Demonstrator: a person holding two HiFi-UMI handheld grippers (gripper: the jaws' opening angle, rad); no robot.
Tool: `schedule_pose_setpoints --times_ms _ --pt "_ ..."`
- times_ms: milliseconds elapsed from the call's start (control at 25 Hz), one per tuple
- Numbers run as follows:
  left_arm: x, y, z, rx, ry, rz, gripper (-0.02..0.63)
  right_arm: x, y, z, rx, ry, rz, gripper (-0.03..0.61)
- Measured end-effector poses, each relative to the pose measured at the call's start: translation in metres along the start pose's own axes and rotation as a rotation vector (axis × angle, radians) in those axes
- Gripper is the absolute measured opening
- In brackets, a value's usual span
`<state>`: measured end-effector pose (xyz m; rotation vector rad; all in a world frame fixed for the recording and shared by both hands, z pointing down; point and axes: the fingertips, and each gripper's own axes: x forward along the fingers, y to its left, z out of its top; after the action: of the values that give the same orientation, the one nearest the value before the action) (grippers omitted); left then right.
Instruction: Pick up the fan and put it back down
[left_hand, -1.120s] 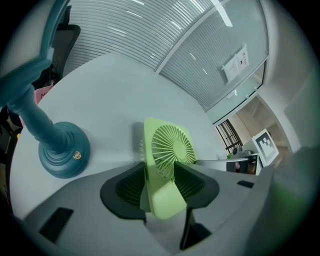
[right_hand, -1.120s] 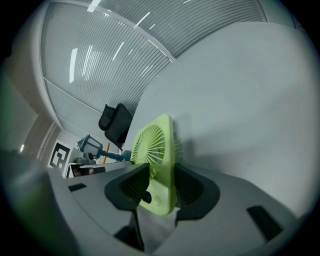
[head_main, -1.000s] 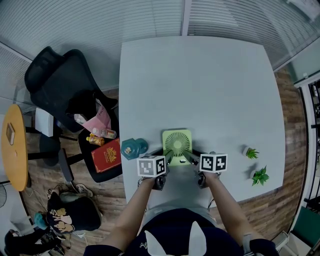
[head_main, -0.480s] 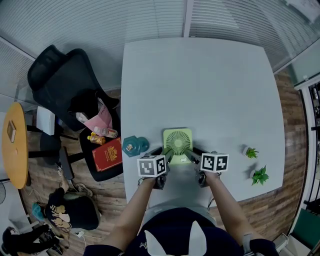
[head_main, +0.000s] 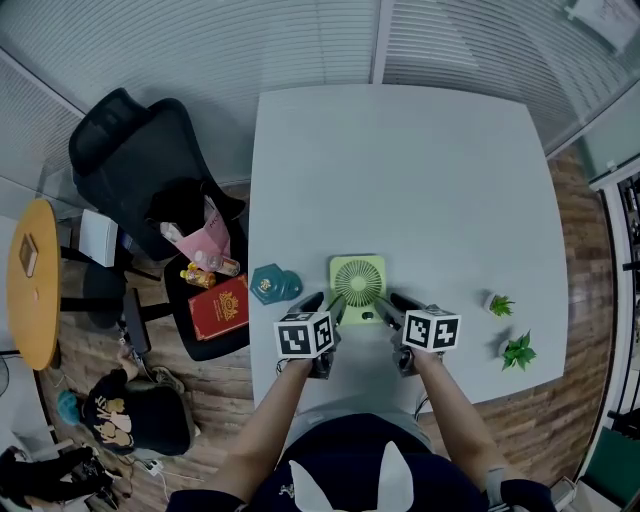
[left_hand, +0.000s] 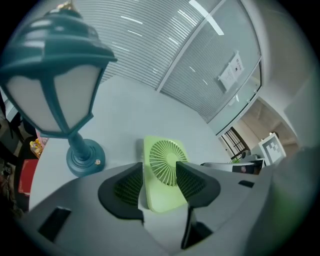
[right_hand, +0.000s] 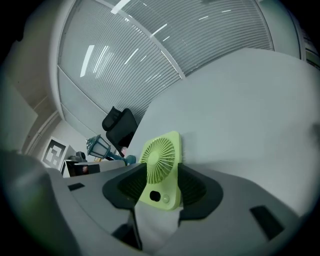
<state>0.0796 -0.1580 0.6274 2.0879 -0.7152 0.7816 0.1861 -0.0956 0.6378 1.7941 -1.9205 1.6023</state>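
Note:
A light green square desk fan (head_main: 357, 283) stands on the white table (head_main: 400, 170) near its front edge. My left gripper (head_main: 322, 304) sits at its lower left corner and my right gripper (head_main: 392, 302) at its lower right corner. The jaws of both have just been opening, with the fan still between them. The left gripper view has the fan (left_hand: 165, 172) from its left side between the dark pads. Seen from the right gripper, the fan (right_hand: 161, 167) shows its grille and a button between loose pads.
A teal lantern (head_main: 272, 285) stands just left of the fan, close to the left gripper. Two small green plants (head_main: 503, 305) (head_main: 520, 351) sit at the table's right edge. A black office chair (head_main: 140, 165) and a red book (head_main: 222, 310) are left of the table.
Both grippers have drawn back a little toward me and lifted, while the fan has stayed where it stands on the table. Their jaws stand wider.

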Motion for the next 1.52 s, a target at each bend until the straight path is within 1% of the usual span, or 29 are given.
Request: schedule_pose_setpoints --times_ms 160,320,520,680,760,800,960,1120,1360,1520 --pt "-0.014 -0.008 0.005 0.019 -0.04 0.004 0.208 -0.011 0.012 0.002 -0.041 -0.033 0.01 0.184" --pt "-0.029 -0.017 0.01 0.04 -0.077 0.007 0.174 -0.022 0.027 0.006 -0.081 -0.063 0.022 0.161" --pt "-0.04 -0.032 0.007 0.077 -0.106 -0.002 0.123 -0.031 0.042 0.008 -0.105 -0.099 0.043 0.129" --pt "-0.05 -0.041 0.007 0.11 -0.138 0.006 0.081 -0.04 0.053 0.011 -0.14 -0.136 0.037 0.074" --pt "-0.056 -0.044 0.007 0.135 -0.154 0.018 0.061 -0.045 0.057 0.012 -0.161 -0.16 0.03 0.022" --pt "-0.058 -0.046 0.008 0.146 -0.162 0.019 0.054 -0.048 0.059 0.012 -0.171 -0.17 0.028 0.008" --pt "-0.067 -0.055 0.008 0.164 -0.195 0.0 0.039 -0.058 0.069 0.011 -0.215 -0.21 0.051 0.006" --pt "-0.075 -0.062 0.012 0.168 -0.231 0.002 0.032 -0.068 0.08 0.013 -0.259 -0.254 0.075 0.006" --pt "-0.085 -0.074 0.014 0.189 -0.277 -0.004 0.031 -0.078 0.086 0.01 -0.289 -0.279 0.069 0.003" --pt "-0.093 -0.081 0.01 0.204 -0.285 -0.013 0.031 -0.082 0.091 0.005 -0.298 -0.289 0.068 0.003"
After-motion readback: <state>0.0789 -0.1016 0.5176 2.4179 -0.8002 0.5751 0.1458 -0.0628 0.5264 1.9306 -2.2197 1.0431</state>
